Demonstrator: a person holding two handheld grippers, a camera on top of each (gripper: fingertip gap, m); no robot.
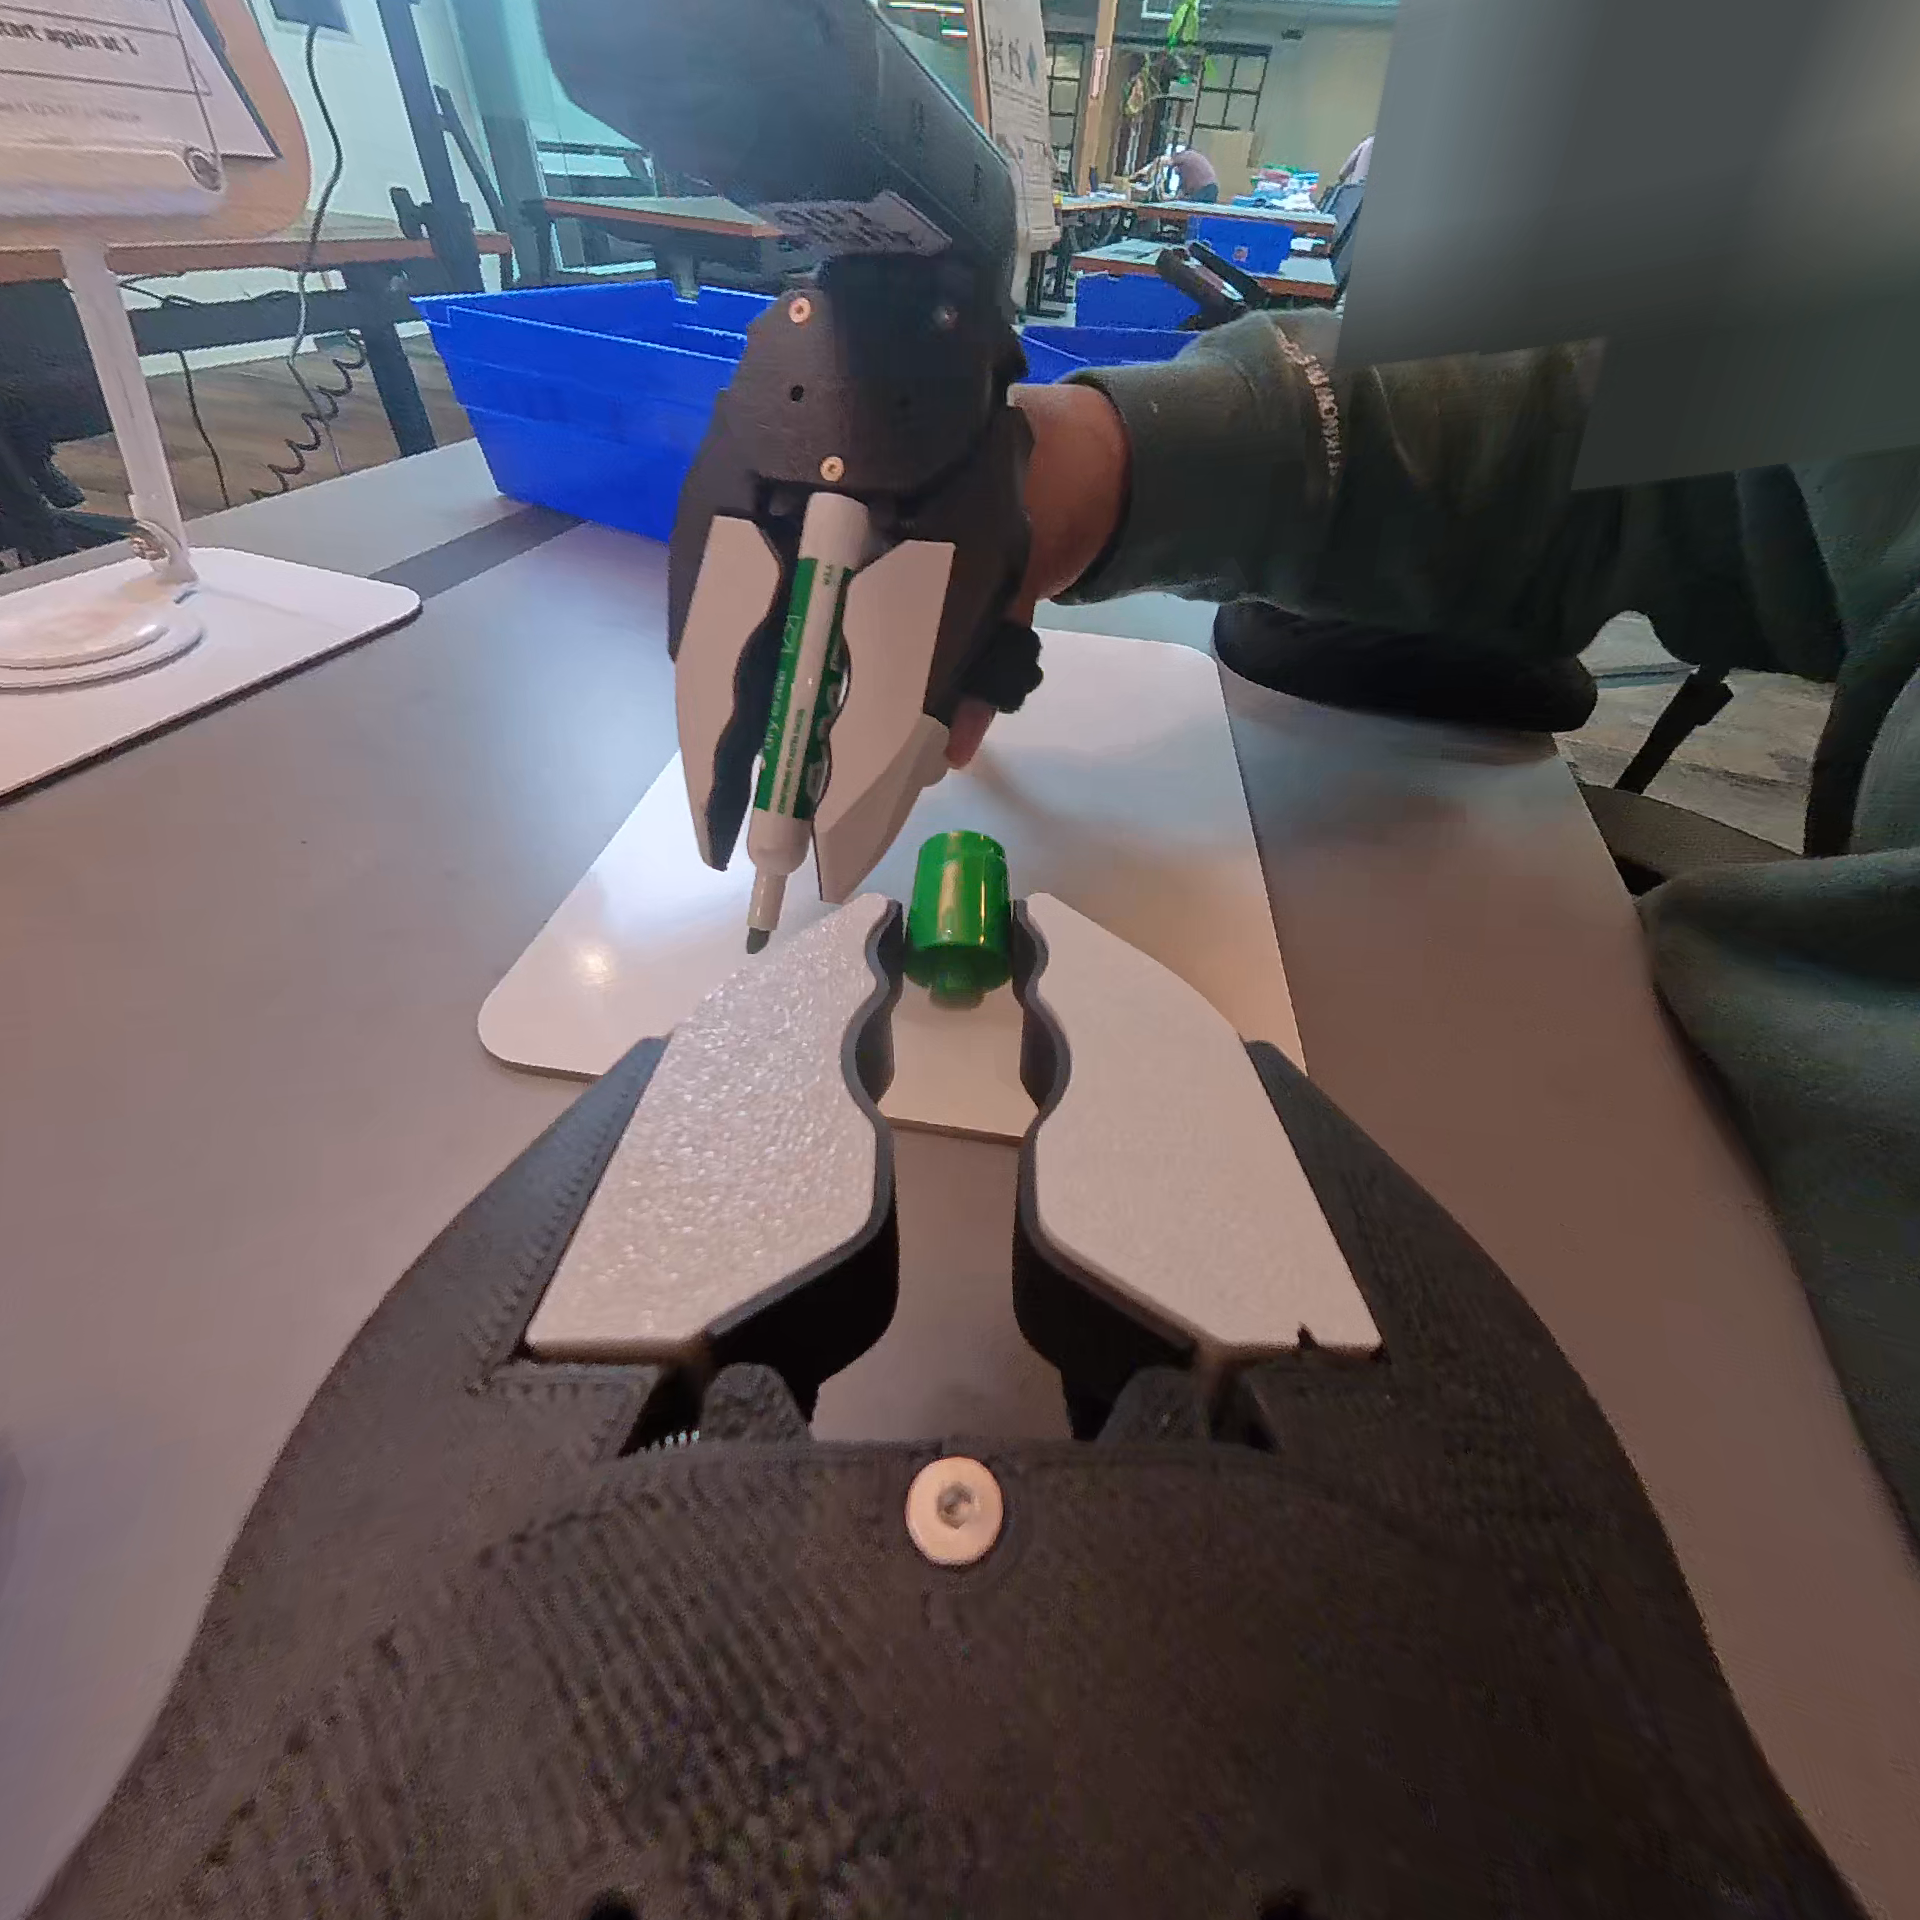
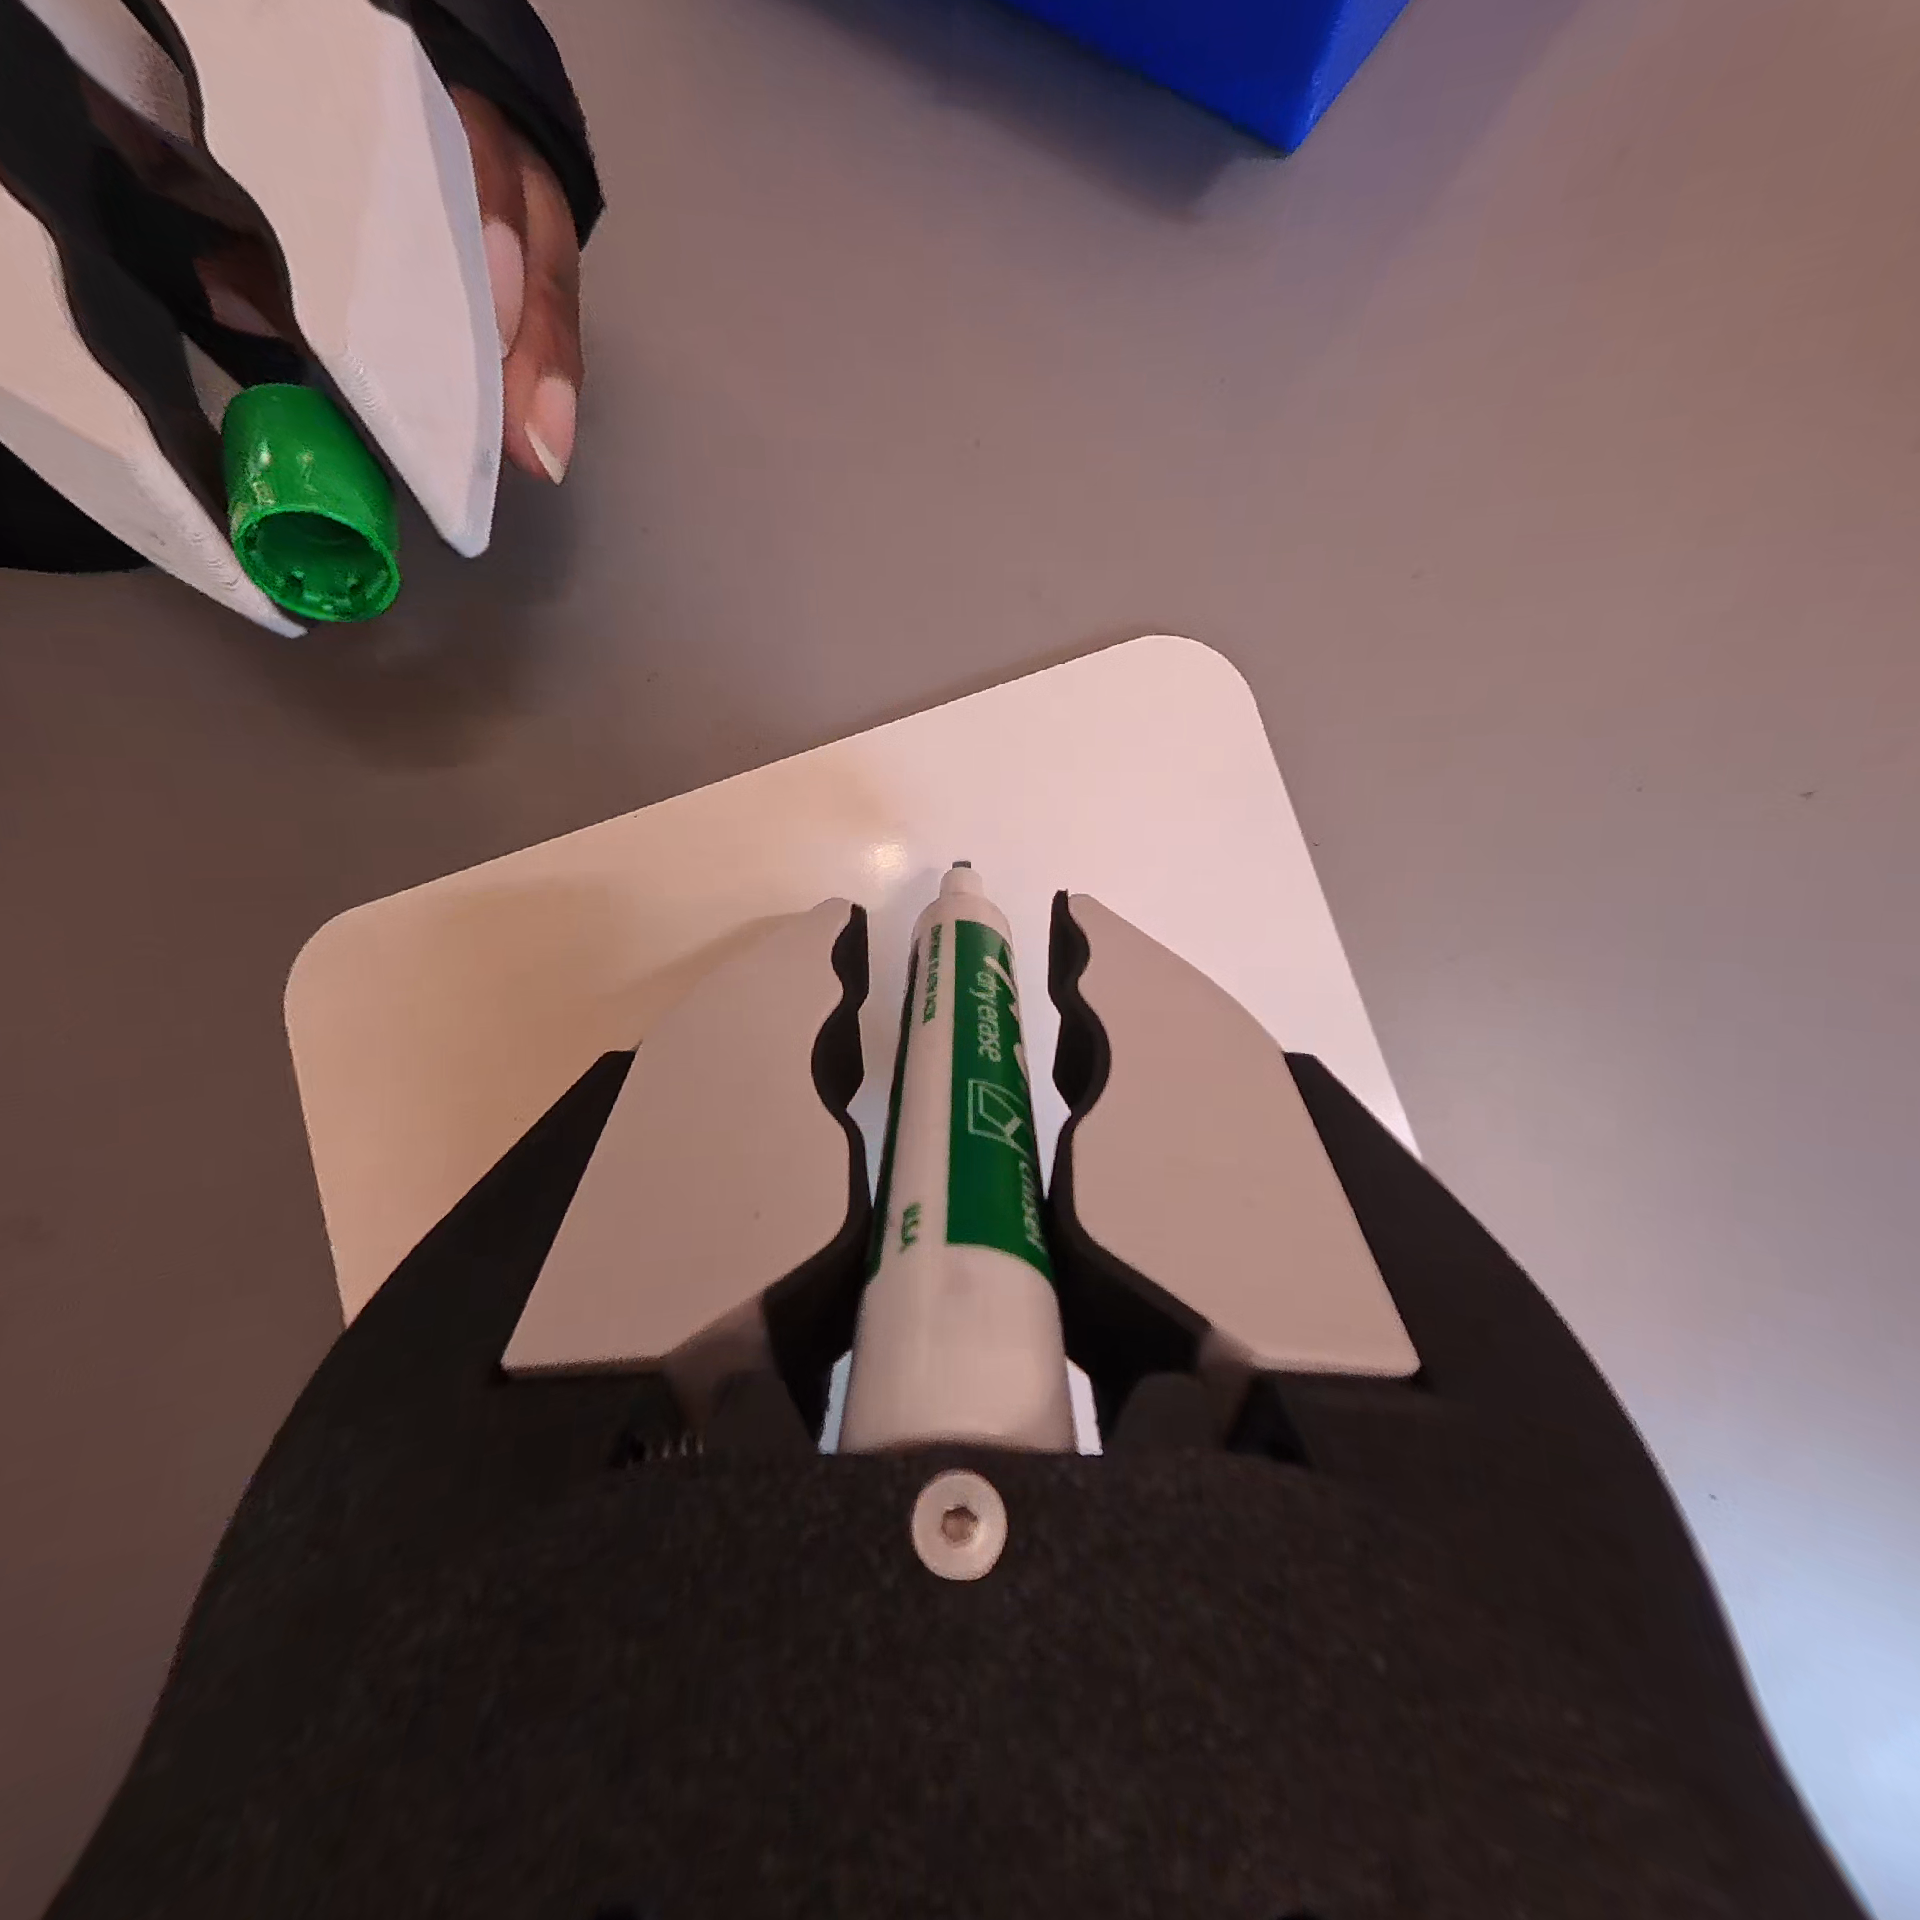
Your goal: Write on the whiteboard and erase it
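A small white whiteboard (image 1: 1101, 831) (image 2: 644, 935) with rounded corners lies flat on the grey table; its surface is blank. My right gripper (image 2: 956, 914) (image 1: 774, 862) is shut on a white and green dry-erase marker (image 2: 966, 1122) (image 1: 805, 675). The marker is uncapped and its tip (image 1: 755, 938) points down, just above or on the board. My left gripper (image 1: 956, 914) (image 2: 379, 582) is shut on the green marker cap (image 1: 958, 914) (image 2: 312, 509) and holds it beside the board's edge.
Blue plastic bins (image 1: 582, 395) (image 2: 1226, 52) stand at the table's far side. A white sign stand (image 1: 135, 613) on a second white board is at the far left. A person's sleeve (image 1: 1403, 488) rests along the table's right edge.
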